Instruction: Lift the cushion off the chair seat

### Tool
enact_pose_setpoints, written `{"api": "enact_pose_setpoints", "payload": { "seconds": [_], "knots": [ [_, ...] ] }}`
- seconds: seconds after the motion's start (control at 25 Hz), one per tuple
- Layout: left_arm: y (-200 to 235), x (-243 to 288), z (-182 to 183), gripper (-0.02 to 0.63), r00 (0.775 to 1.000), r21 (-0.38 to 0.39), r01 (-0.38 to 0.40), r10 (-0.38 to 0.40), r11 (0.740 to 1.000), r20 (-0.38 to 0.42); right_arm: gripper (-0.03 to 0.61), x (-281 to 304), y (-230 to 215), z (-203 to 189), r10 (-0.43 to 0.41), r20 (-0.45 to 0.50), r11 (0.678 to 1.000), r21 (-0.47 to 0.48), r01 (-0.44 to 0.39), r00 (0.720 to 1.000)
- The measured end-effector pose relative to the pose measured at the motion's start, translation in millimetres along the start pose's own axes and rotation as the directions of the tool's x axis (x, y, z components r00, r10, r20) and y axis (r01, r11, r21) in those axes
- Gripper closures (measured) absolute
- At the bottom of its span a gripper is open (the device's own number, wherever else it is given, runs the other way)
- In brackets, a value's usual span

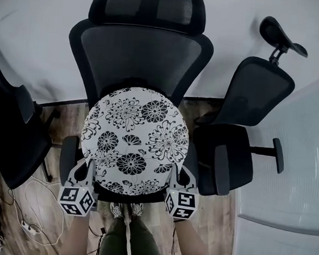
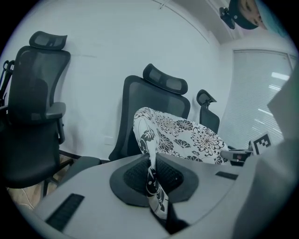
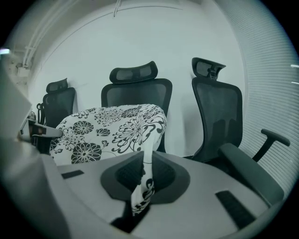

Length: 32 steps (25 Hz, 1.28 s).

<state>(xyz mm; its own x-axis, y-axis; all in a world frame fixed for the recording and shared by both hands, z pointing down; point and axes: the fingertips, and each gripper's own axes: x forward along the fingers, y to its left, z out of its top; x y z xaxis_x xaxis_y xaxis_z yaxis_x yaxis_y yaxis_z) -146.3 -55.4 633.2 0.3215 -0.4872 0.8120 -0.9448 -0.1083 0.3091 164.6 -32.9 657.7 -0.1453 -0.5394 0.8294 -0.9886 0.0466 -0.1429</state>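
Note:
A round white cushion (image 1: 134, 141) with black flower print hangs over the seat of the black mesh office chair (image 1: 140, 52). My left gripper (image 1: 89, 171) is shut on the cushion's near left edge, and my right gripper (image 1: 176, 174) is shut on its near right edge. In the left gripper view a fold of the cushion (image 2: 154, 182) is pinched between the jaws. The right gripper view shows the same: cushion fabric (image 3: 142, 184) is clamped between the jaws. The cushion hides most of the chair seat.
A second black chair (image 1: 240, 135) stands close on the right, beside a white desk (image 1: 292, 177). Another black chair (image 1: 9, 135) is at the left. Cables (image 1: 30, 219) lie on the wooden floor at the lower left. The person's legs (image 1: 127, 239) are below the seat.

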Motion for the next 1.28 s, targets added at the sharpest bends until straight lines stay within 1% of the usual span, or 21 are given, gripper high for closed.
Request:
{"api": "enact_pose_setpoints", "payload": {
  "seconds": [0.16, 0.36, 0.72, 1.04, 1.16, 1.28],
  "knots": [
    [-0.1, 2.8, -0.9, 0.586, 1.0, 0.024, 0.007, -0.008, 1.0, 0.029, 0.538, 5.7, 1.3, -7.0, 0.008, 0.032, 1.0, 0.011, -0.008, 0.999],
    [0.8, 4.4, -5.7, 0.586, 0.998, 0.035, 0.019, -0.021, 0.999, 0.052, 0.538, 7.2, 1.8, -14.8, 0.009, 0.066, 1.0, 0.011, -0.01, 0.998],
    [-8.4, -9.1, 3.1, 0.586, 0.994, 0.058, 0.032, -0.038, 0.998, 0.102, 0.538, -7.4, 5.9, -1.9, 0.016, 0.133, 1.0, 0.013, -0.018, 0.991],
    [-9.8, -10.7, 8.5, 0.586, 0.99, 0.09, 0.015, -0.028, 0.996, 0.14, 0.538, -3.8, 1.1, -3.1, 0.037, 0.177, 0.999, 0.02, -0.041, 0.984],
    [-3.7, -1.4, -2.0, 0.586, 0.987, 0.11, 0.009, -0.026, 0.994, 0.157, 0.538, 8.9, 0.6, -17.1, 0.045, 0.201, 0.998, 0.028, -0.051, 0.979],
    [0.9, 7.7, -16.5, 0.586, 0.983, 0.115, 0.022, -0.042, 0.993, 0.179, 0.538, 15.3, 0.9, -27.8, 0.038, 0.228, 0.999, 0.018, -0.044, 0.973]
  ]
}}
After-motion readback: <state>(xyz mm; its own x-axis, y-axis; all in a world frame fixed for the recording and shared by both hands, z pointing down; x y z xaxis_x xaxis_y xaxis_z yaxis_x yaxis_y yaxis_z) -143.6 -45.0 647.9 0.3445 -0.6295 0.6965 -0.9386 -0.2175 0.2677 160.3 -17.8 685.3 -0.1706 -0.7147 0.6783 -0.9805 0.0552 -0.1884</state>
